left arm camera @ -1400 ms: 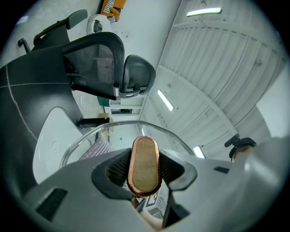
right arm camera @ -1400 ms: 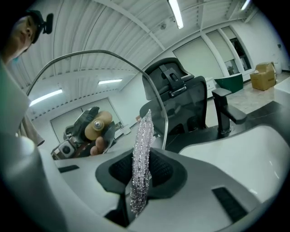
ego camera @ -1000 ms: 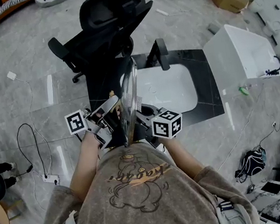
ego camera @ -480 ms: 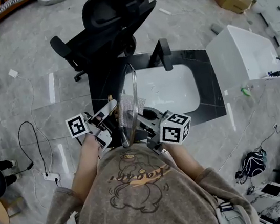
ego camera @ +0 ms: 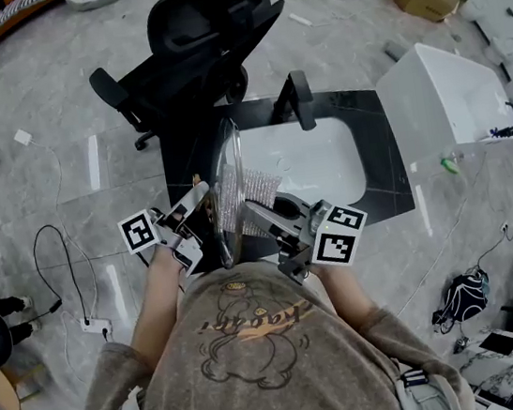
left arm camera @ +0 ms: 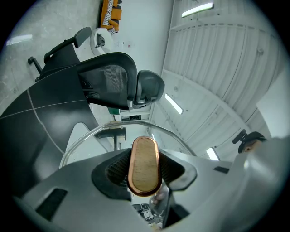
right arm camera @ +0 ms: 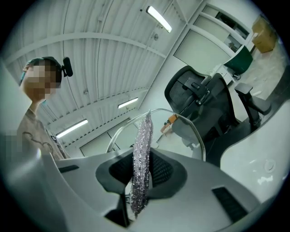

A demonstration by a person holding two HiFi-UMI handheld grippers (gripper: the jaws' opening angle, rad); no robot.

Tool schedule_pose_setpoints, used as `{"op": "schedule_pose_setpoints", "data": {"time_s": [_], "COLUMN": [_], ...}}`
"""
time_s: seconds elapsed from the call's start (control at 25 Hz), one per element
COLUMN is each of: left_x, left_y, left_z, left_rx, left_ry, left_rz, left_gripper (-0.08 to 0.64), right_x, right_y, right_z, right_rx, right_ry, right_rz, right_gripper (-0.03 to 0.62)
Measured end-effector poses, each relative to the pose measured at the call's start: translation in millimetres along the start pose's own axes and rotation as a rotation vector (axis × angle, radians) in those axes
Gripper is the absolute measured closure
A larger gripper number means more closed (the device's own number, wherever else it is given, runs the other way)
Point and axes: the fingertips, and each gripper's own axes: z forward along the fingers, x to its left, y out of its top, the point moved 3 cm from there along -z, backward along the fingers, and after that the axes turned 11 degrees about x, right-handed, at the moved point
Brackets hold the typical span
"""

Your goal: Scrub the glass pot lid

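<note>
I hold the glass pot lid upright and edge-on over the sink. My left gripper is shut on the lid's knob, an oval of wood with a copper rim, seen end-on between the jaws in the left gripper view. The lid's metal rim arcs behind it. My right gripper is shut on a silvery mesh scrub cloth, which lies against the lid's right face. In the right gripper view the cloth hangs edge-on between the jaws, with the lid's rim beyond.
Below the lid is a white basin set in a black counter, with a black faucet at its far edge. A black office chair stands behind it, and a white bin at the right.
My right gripper has risen and swung to the right, bringing the scrub cloth up along the lid's right face. The lid has tipped and sunk a little with the left gripper.
</note>
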Motion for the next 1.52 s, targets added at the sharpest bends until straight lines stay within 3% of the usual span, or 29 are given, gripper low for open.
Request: {"op": "schedule_pose_setpoints", "data": {"time_s": [0.2,0.4,0.52,0.64,0.96,1.04,1.52], "left_x": [-3.7,-12.0,-16.8,-18.8,-15.7,-8.2,75.8], "left_y": [6.8,24.6,34.4,39.8,33.3,30.5,26.5], "left_z": [-10.4,-43.0,-54.1,-51.7,-25.8,-20.3,-8.5], "left_rx": [-0.005,-0.064,-0.080,-0.041,0.232,0.300,0.472], "left_ry": [0.057,0.101,0.174,0.327,0.906,0.979,1.090], "left_rz": [0.060,0.091,0.145,0.255,0.765,0.834,0.801], "left_gripper": [0.380,0.380,0.380,0.380,0.380,0.380,0.380], "right_x": [-23.4,-68.7,-83.0,-93.0,-105.3,-104.7,-104.6], "right_y": [0.8,-4.8,-6.2,-8.7,-21.9,-23.9,-29.4], "right_z": [-18.6,-64.1,-75.3,-73.4,-58.1,-55.6,-59.4], "right_rx": [-0.043,-0.072,-0.068,-0.068,-0.022,-0.015,-0.040], "right_ry": [-0.076,-0.254,-0.329,-0.373,-0.474,-0.479,-0.498], "right_rz": [0.027,0.069,0.064,0.064,0.027,0.025,0.069], "right_gripper": [0.514,0.514,0.514,0.514,0.514,0.514,0.514]}}
